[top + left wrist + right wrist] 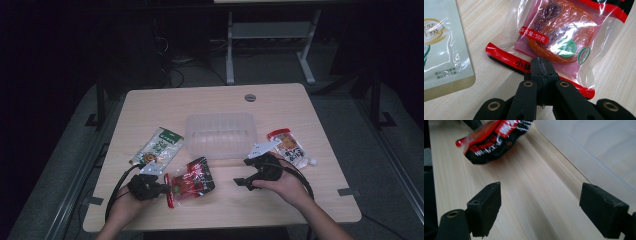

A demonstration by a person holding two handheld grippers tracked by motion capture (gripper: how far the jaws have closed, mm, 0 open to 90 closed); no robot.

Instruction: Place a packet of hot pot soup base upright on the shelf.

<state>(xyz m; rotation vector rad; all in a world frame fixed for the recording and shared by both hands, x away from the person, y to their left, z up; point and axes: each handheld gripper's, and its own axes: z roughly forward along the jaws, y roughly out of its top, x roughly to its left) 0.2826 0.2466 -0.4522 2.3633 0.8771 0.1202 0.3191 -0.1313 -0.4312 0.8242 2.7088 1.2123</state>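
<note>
A red and black snack packet [194, 179] with a clear window lies at the front middle of the wooden table [280, 107]. My left gripper [166, 189] is shut on its red left edge; in the left gripper view the jaws [539, 62] meet on the packet's [559, 32] sealed border. In the right gripper view the packet [494, 137] looks tilted, one end off the wood. My right gripper [242, 181] is open just right of the packet, with only bare table between its jaws [541, 202].
A clear plastic tub [220, 135] stands mid-table, and its wall [599, 150] is close beside my right gripper. A green and white packet [157, 146] [439, 50] lies at the left. An orange and white packet [290, 147] lies at the right.
</note>
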